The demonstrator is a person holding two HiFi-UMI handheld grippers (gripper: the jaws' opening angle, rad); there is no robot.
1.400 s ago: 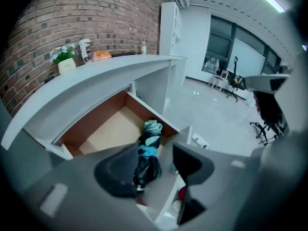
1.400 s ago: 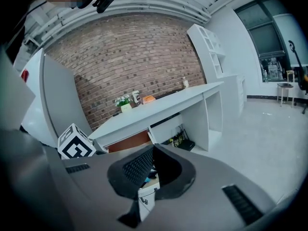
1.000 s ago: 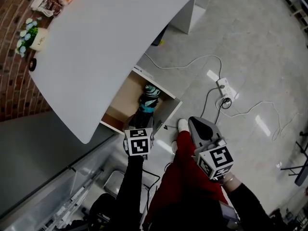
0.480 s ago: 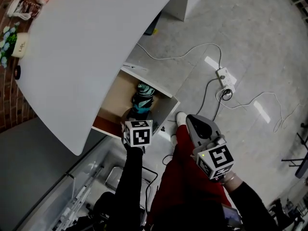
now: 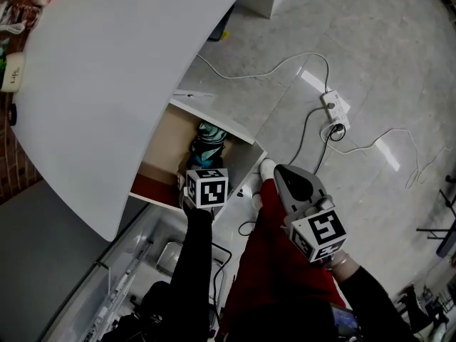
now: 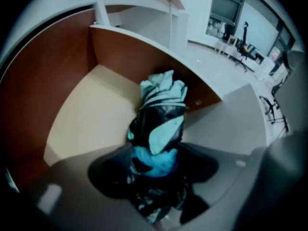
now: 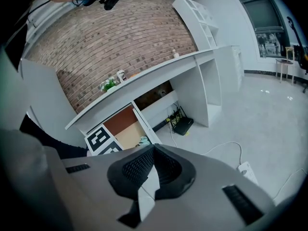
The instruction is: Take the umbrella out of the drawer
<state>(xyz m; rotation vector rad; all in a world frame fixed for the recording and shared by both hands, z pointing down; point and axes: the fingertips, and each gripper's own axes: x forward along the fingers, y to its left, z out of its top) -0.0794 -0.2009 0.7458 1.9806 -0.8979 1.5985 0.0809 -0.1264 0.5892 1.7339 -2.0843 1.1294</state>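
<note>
Teal-black umbrella point(image 6: 158, 121): we see it folded, crumpled.
Drawer point(image 6: 82, 114): pulled open, umbrella inside.
Left gripper point(image 6: 155, 170): jaws wide, astride umbrella.
Right gripper point(image 7: 153, 163): jaws together, empty.

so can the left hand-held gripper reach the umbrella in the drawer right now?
Likely yes: the drawer is open, nothing covers the umbrella, and the left hand-held gripper is open, jaws straddling the umbrella's near end.

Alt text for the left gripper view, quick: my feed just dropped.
A folded black-and-teal umbrella lies in the open wooden drawer, its near end between the wide-open jaws of the left gripper. A pale floor shows beyond the drawer.
</note>
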